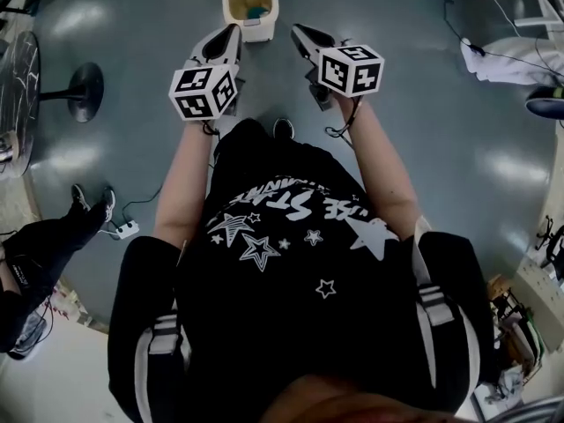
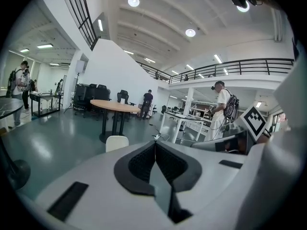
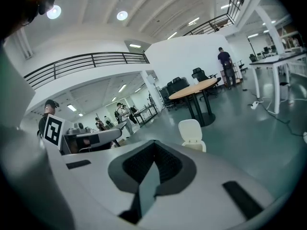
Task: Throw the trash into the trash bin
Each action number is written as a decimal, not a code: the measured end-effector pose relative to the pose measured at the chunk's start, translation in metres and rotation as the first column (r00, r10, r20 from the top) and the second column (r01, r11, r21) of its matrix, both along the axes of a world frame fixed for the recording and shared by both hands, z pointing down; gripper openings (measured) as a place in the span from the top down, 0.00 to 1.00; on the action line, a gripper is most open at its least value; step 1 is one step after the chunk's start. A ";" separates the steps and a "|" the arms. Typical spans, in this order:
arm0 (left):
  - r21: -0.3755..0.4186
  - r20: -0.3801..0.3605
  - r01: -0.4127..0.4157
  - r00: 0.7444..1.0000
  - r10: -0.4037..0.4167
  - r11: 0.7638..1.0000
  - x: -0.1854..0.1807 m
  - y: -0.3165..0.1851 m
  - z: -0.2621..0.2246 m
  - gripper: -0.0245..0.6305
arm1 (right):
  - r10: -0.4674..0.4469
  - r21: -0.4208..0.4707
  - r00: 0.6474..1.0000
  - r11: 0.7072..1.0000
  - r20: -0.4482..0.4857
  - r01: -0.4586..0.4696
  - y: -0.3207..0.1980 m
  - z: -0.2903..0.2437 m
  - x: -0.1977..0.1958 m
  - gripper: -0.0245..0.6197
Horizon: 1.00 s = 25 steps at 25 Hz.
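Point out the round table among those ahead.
The wood-topped table on a central pedestal, beyond the trash bin; the white table to its right is rectangular, on corner legs.

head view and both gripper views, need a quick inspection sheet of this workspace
surface: glossy grey floor
job's things: cream trash bin stands on the floor ahead with its lid up and a teal item inside; no loose trash seen
clutter: black round stand base at left
grippers: left gripper and right gripper are both shut with nothing between the jaws, pointed toward the bin
cables: power strip with its lead on the floor at left; a cable at top right
surroundings: open hall with a round wooden table, a balcony railing and people at desks; a bystander's legs at lower left
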<state>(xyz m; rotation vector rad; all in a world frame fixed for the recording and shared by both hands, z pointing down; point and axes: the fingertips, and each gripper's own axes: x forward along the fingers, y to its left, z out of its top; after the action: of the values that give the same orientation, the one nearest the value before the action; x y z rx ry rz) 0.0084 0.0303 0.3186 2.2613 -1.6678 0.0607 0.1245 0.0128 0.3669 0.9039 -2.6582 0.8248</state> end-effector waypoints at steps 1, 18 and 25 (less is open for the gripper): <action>-0.004 0.000 -0.001 1.000 0.001 1.000 0.000 0.003 0.001 0.95 | -0.003 0.005 1.000 1.000 -0.003 0.003 0.002 0.000 -0.001 0.95; 0.001 -0.041 0.006 0.999 -0.006 1.000 -0.030 0.093 -0.005 0.95 | 0.012 0.034 0.999 0.999 -0.042 -0.010 0.077 -0.007 -0.029 0.95; 0.012 -0.047 -0.018 0.999 0.019 1.000 -0.029 0.148 -0.008 0.95 | 0.022 0.077 0.998 0.997 -0.060 -0.017 0.133 -0.015 -0.029 0.95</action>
<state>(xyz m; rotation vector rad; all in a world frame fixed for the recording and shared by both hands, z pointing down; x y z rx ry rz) -0.0204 0.1784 0.3106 2.2690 -1.6272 0.0015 0.0955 0.1461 0.3515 0.9587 -2.6486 0.6928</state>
